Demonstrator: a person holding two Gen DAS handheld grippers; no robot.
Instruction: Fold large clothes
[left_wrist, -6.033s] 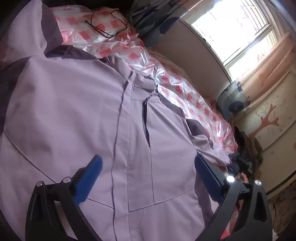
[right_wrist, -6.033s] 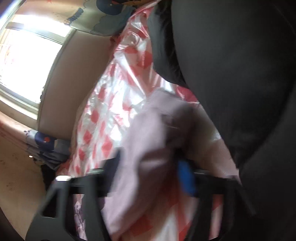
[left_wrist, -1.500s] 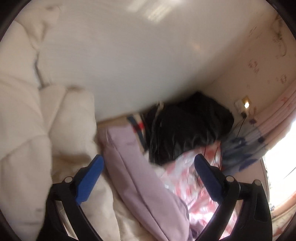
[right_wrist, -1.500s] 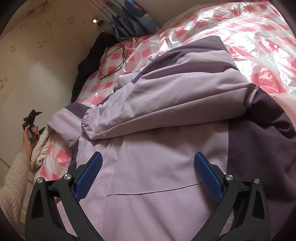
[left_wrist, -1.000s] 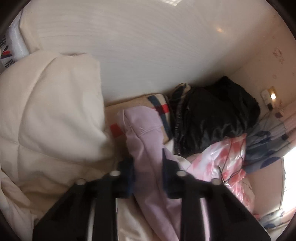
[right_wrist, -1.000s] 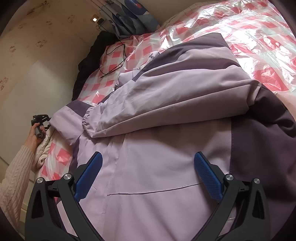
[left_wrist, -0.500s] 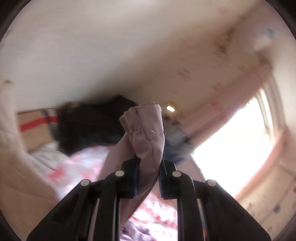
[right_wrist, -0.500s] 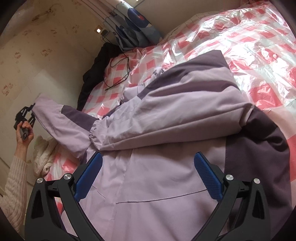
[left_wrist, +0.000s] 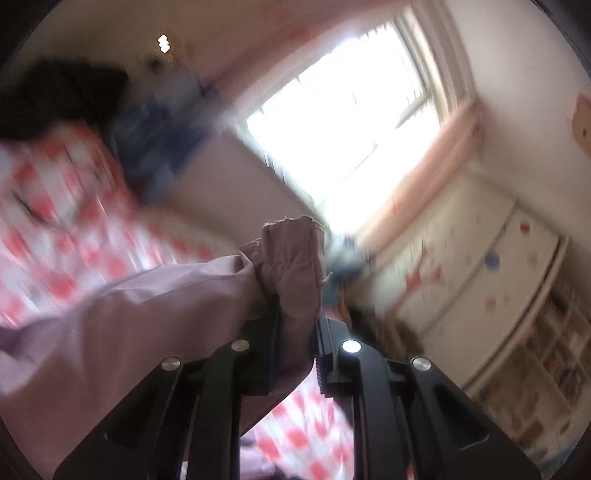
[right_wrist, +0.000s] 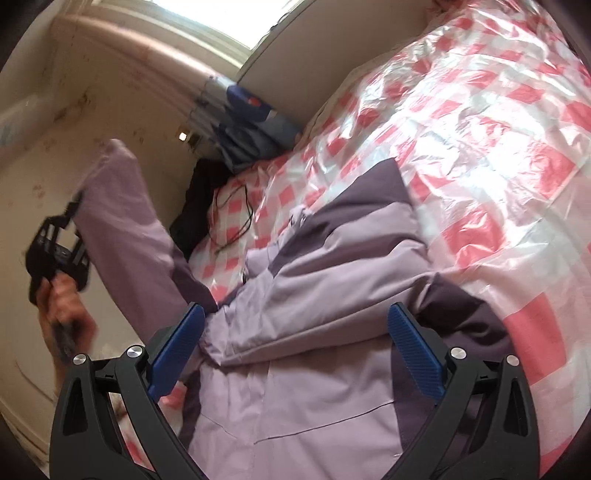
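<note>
A lilac jacket (right_wrist: 295, 369) with dark purple panels lies spread on the bed, one sleeve folded across its chest. My left gripper (left_wrist: 297, 314) is shut on the cuff of the other sleeve (left_wrist: 291, 258), which sticks up between the pads. In the right wrist view that sleeve (right_wrist: 125, 221) is lifted high at the left, held by the left gripper (right_wrist: 74, 206) in a person's hand (right_wrist: 62, 314). My right gripper (right_wrist: 295, 343) hovers open above the jacket's body with nothing between its blue pads.
A red-and-white checked plastic sheet (right_wrist: 480, 147) covers the bed. A black cable (right_wrist: 236, 221) and a dark garment (right_wrist: 192, 218) lie near the head end. A bright window (left_wrist: 351, 122), pink curtain (left_wrist: 436, 155) and white cupboard (left_wrist: 517, 266) stand beyond.
The left gripper closed on the sleeve cuff and swung it up off the bed toward the window side. The right gripper rose slightly and stayed open.
</note>
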